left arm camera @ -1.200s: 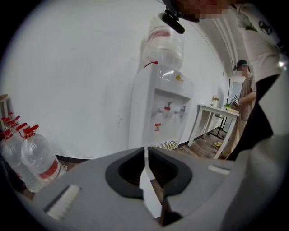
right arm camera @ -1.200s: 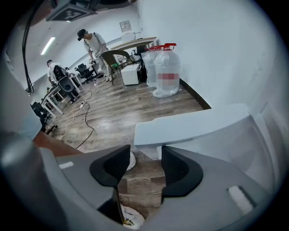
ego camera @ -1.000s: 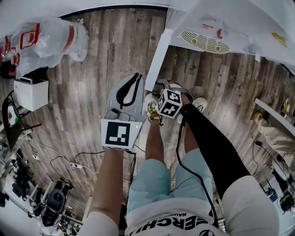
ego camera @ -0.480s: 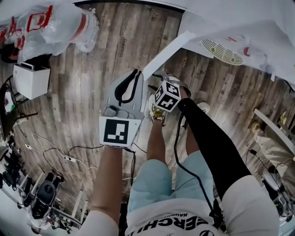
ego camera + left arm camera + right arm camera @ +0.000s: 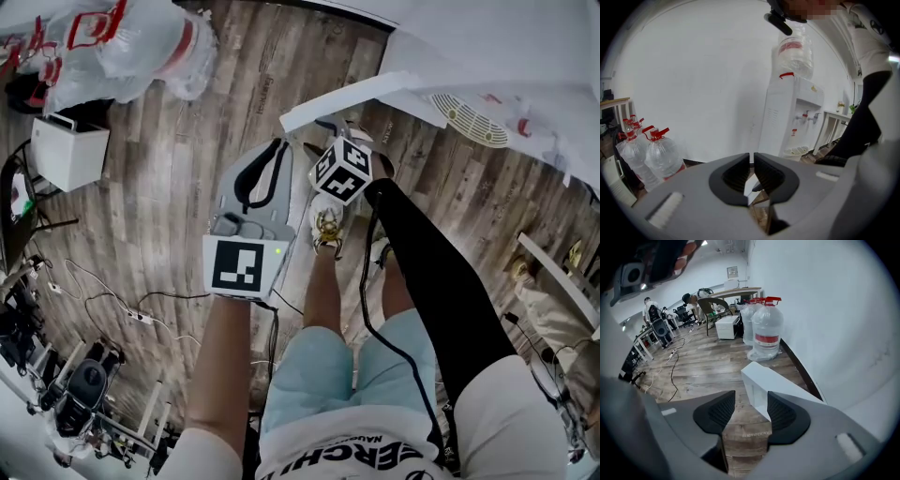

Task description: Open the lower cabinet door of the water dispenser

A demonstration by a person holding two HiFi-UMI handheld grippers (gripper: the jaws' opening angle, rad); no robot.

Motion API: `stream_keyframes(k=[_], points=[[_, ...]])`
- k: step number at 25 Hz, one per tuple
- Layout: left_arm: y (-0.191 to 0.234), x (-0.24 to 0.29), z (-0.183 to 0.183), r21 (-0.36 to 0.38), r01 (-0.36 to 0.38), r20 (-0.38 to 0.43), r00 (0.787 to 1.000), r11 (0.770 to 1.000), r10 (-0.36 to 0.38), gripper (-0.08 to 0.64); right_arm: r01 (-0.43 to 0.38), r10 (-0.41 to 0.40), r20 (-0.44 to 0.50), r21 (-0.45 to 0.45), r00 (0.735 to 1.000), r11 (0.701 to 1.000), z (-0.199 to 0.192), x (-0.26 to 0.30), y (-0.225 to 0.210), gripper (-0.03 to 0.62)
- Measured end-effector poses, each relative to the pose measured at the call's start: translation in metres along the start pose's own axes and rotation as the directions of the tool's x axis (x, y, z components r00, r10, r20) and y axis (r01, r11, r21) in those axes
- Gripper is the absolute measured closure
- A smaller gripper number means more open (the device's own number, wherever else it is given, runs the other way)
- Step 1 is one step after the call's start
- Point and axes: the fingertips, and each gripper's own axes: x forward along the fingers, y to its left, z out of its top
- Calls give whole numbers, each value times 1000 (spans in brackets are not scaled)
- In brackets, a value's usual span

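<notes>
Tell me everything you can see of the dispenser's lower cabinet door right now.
The lower cabinet door is a flat, plain white panel with squared edges, smooth like plastic or painted metal. It stands swung open from the white water dispenser, jutting out over the wood floor. Its free end sits between the spread jaws of the right gripper, nearer one jaw; whether it touches that jaw I cannot tell. No handle shows.

An office-like workroom — desks [image 5: 737, 289] and chairs [image 5: 661, 328] at the back, cables [image 5: 105, 305] across the plank floor [image 5: 169, 187], spare water bottles [image 5: 767, 331].
</notes>
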Motion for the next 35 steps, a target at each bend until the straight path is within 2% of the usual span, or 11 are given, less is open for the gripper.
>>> stream_keyframes(k=[6, 14, 21, 25, 28, 31, 35], points=[[12, -1, -2, -18, -24, 1, 1000, 1000, 24, 505, 14, -18, -26, -148, 999, 989, -1, -1, -8, 397], [15, 4, -5, -23, -19, -1, 1000, 1000, 19, 506, 22, -24, -16, -105, 1000, 994, 0, 2, -4, 397], [0, 11, -2, 19, 23, 2, 1000, 1000, -23, 505, 2, -3, -18, -78, 1000, 997, -14, -14, 13, 397], [-16, 13, 2, 45, 53, -11, 999, 998, -53, 505, 38, -38, -3, -28, 999, 999, -26, -35, 14, 397], [-34, 18, 9, 74, 80, 10, 997, 994, -81, 505, 80, -81, 21, 71, 996, 994, -34, -60, 5, 397], [-56, 21, 17, 127, 110, 53, 992, 986, -118, 506, 127, -137, 53, 167, 989, 978, -43, -92, -2, 397], [-88, 16, 29, 150, 126, 67, 988, 981, -137, 506, 196, -223, 89, 242, 971, 950, -56, -139, -8, 397]])
